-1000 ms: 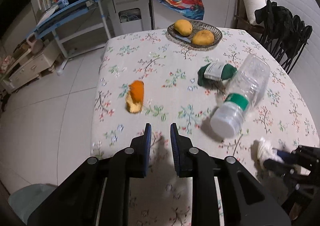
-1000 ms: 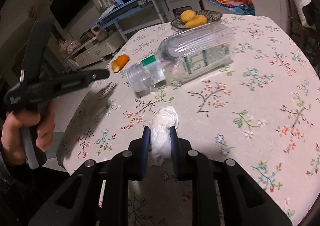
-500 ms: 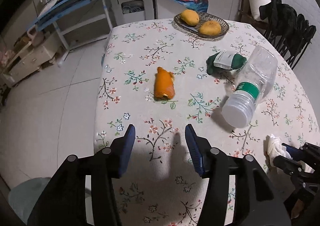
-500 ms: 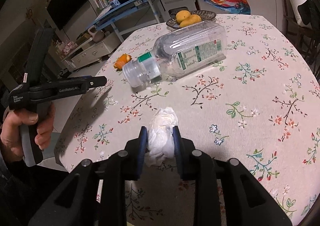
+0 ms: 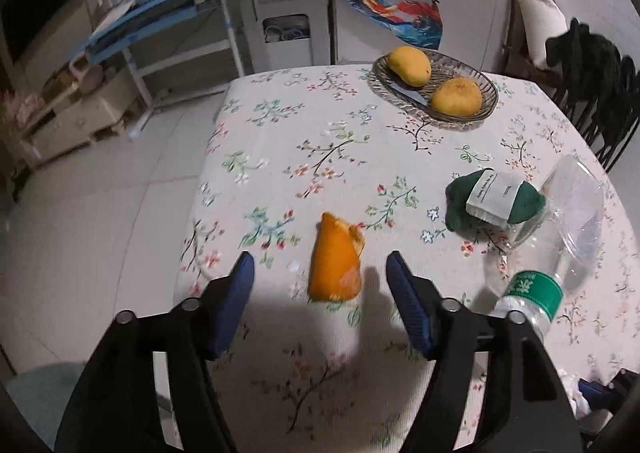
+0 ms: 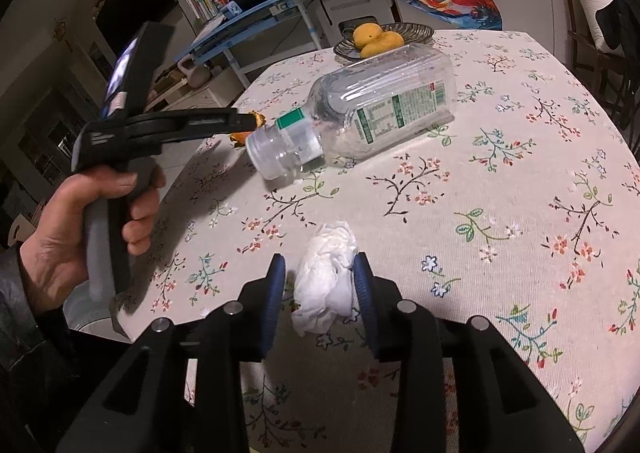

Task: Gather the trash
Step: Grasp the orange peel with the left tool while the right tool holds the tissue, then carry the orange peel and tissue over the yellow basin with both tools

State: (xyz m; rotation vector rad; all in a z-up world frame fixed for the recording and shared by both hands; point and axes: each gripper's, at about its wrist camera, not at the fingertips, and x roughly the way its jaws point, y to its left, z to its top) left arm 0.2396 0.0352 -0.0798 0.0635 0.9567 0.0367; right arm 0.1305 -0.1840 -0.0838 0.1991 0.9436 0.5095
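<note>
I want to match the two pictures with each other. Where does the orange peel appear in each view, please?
Left wrist view: the orange peel lies low in the centre on the tablecloth, between the open fingers of the left gripper.
Right wrist view: only a small part shows at centre left, behind the left gripper.
Shared landmark: the empty plastic bottle, lying on its side.

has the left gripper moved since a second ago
Yes. The left gripper has advanced across the table toward the orange peel, which now lies between its fingers untouched; its jaws have just been opening.
</note>
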